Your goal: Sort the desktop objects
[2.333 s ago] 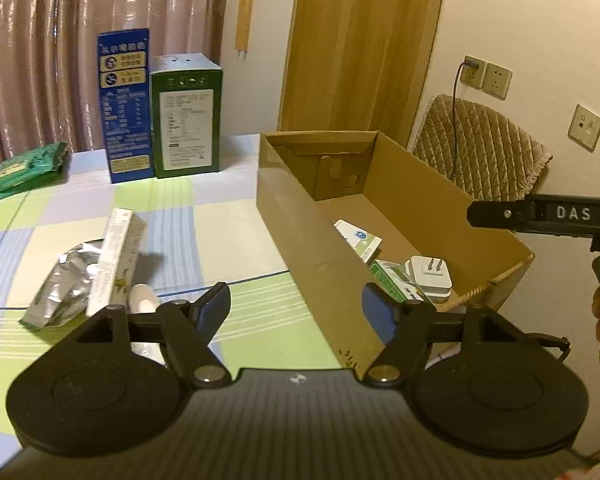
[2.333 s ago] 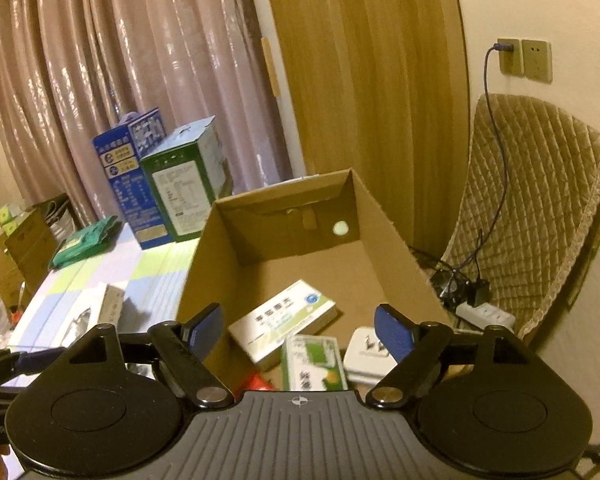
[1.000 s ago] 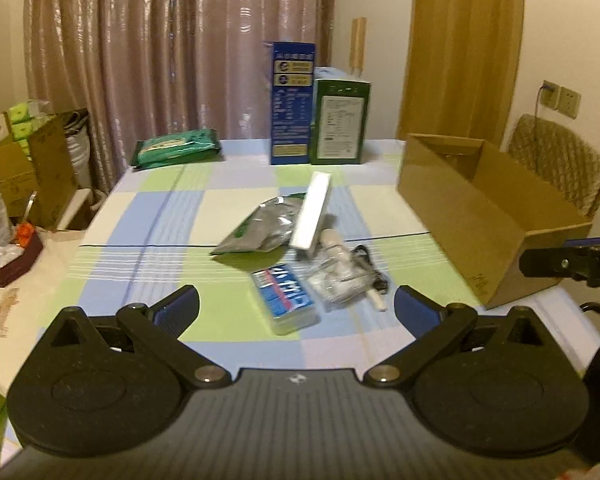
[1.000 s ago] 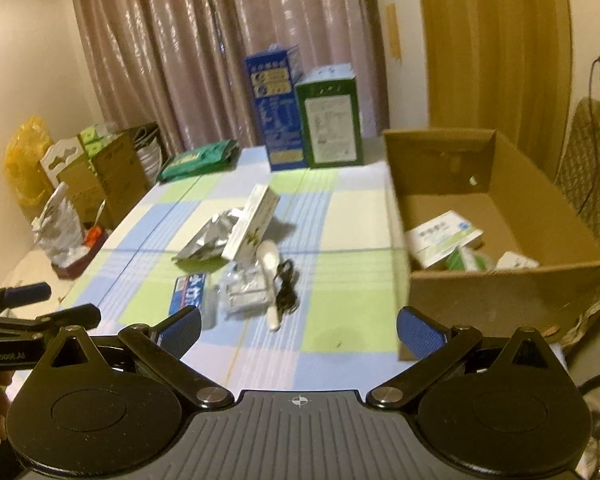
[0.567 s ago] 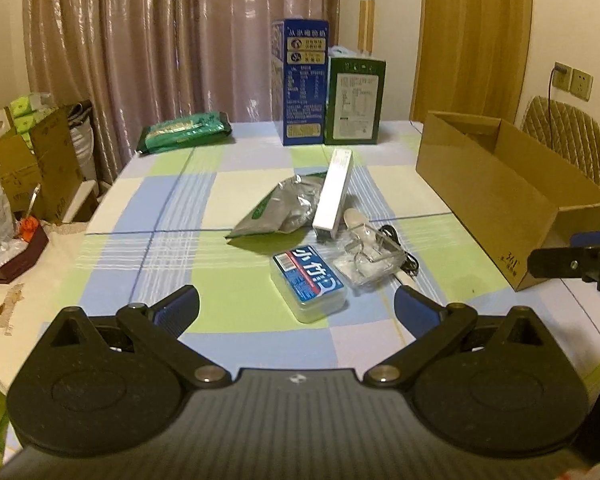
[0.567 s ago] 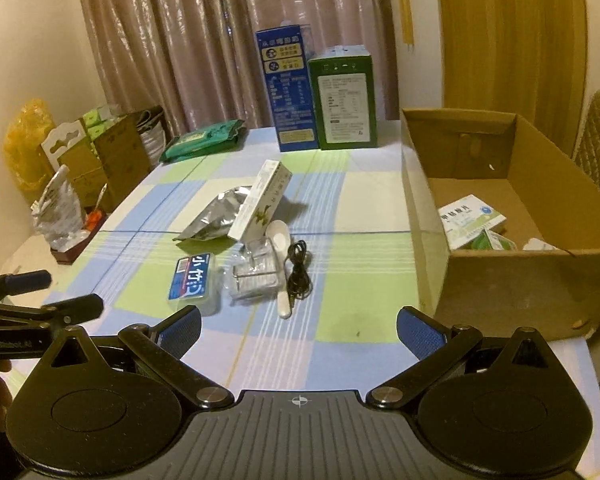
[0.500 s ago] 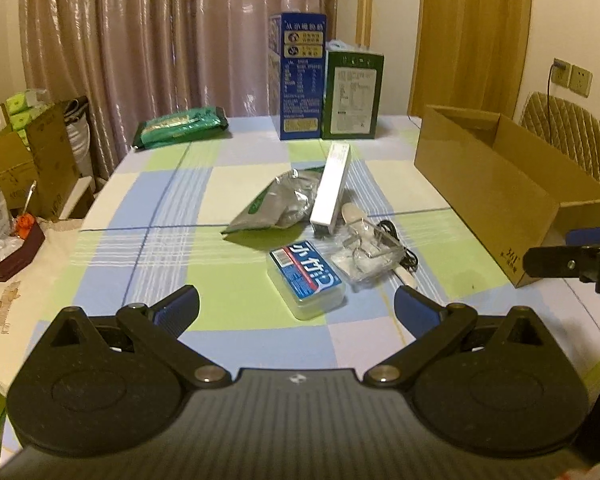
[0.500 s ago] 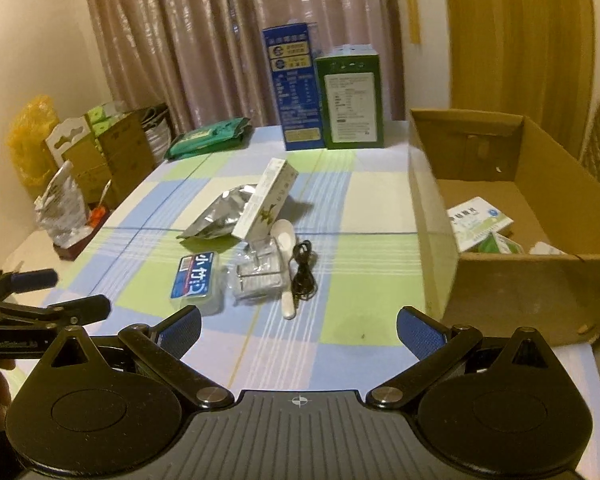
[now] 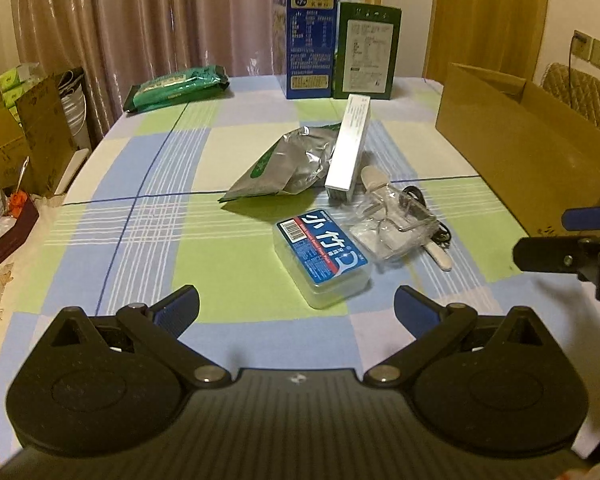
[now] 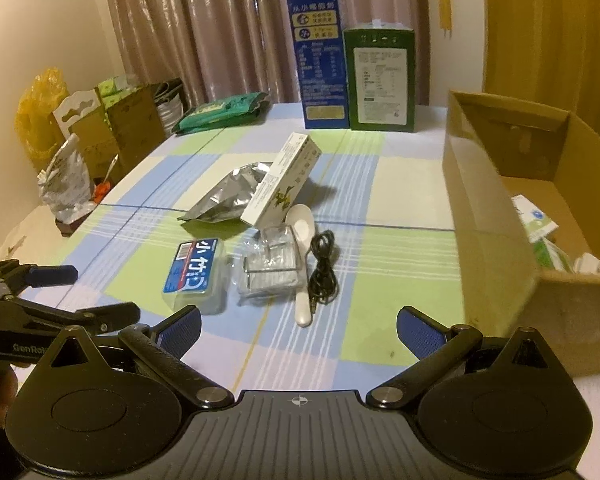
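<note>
A cluster lies mid-table: a clear box with a blue label (image 9: pixel 322 254) (image 10: pixel 195 272), a clear plastic packet (image 9: pixel 394 226) (image 10: pixel 272 266), a white spoon (image 10: pixel 305 248), a coiled black cable (image 10: pixel 323 266), a long white carton (image 9: pixel 349 148) (image 10: pixel 282 180) leaning on a silver foil pouch (image 9: pixel 288 166) (image 10: pixel 224 194). The cardboard box (image 9: pixel 520 140) (image 10: pixel 488 216) at the right holds small cartons. My left gripper (image 9: pixel 296 310) is open and empty, just short of the blue-label box. My right gripper (image 10: pixel 298 328) is open and empty, near the spoon's handle end.
A tall blue carton (image 9: pixel 310 28) (image 10: pixel 320 60), a green carton (image 9: pixel 367 52) (image 10: pixel 382 80) and a green packet (image 9: pixel 176 88) (image 10: pixel 220 114) stand at the table's far edge. Bags and boxes (image 10: pixel 84 140) sit left of the table. A padded chair (image 9: pixel 580 96) is behind the cardboard box.
Both grippers pulled back from the cardboard box and swung left to face the cluster, then closed in on it slightly. Both stayed open and empty.
</note>
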Demonstrator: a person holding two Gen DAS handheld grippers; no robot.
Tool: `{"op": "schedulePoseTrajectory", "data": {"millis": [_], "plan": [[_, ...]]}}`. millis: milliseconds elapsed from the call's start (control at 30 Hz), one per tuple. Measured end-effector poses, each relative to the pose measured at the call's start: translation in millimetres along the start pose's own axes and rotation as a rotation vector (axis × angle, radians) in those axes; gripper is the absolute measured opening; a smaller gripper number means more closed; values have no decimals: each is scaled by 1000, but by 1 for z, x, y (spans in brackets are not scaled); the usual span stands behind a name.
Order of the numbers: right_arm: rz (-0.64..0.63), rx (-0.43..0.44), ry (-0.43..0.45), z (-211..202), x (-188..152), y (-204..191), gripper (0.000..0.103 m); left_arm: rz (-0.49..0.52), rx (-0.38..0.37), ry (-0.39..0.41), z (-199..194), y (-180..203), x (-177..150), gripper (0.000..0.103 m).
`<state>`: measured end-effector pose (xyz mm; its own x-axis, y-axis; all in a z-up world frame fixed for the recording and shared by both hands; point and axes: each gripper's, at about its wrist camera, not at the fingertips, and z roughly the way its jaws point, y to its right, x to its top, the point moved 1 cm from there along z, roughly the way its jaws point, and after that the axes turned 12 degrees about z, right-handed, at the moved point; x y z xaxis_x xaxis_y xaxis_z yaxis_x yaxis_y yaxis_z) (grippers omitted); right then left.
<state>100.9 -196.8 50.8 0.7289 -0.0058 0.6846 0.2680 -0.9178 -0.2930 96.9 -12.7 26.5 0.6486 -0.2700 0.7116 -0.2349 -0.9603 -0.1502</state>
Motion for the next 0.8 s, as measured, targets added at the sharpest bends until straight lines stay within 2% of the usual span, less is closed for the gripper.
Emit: {"op": "schedulePoseTrajectory", "data": {"millis": [367, 567, 667, 767, 800], "plan": [[-21, 6, -33, 56, 29, 5, 101, -4, -21, -7, 51, 6, 13, 102], [3, -19, -84, 76, 34, 13, 101, -34, -19, -25, 74, 7, 15, 100], [-1, -5, -88, 80, 37, 13, 101, -23, -19, -28, 82, 10, 17, 95], [-14, 2, -90, 82, 38, 9, 101, -5, -7, -30, 88, 12, 20, 86], [-15, 9, -90, 82, 39, 9, 101, 1, -2, -31, 88, 11, 21, 81]]}}
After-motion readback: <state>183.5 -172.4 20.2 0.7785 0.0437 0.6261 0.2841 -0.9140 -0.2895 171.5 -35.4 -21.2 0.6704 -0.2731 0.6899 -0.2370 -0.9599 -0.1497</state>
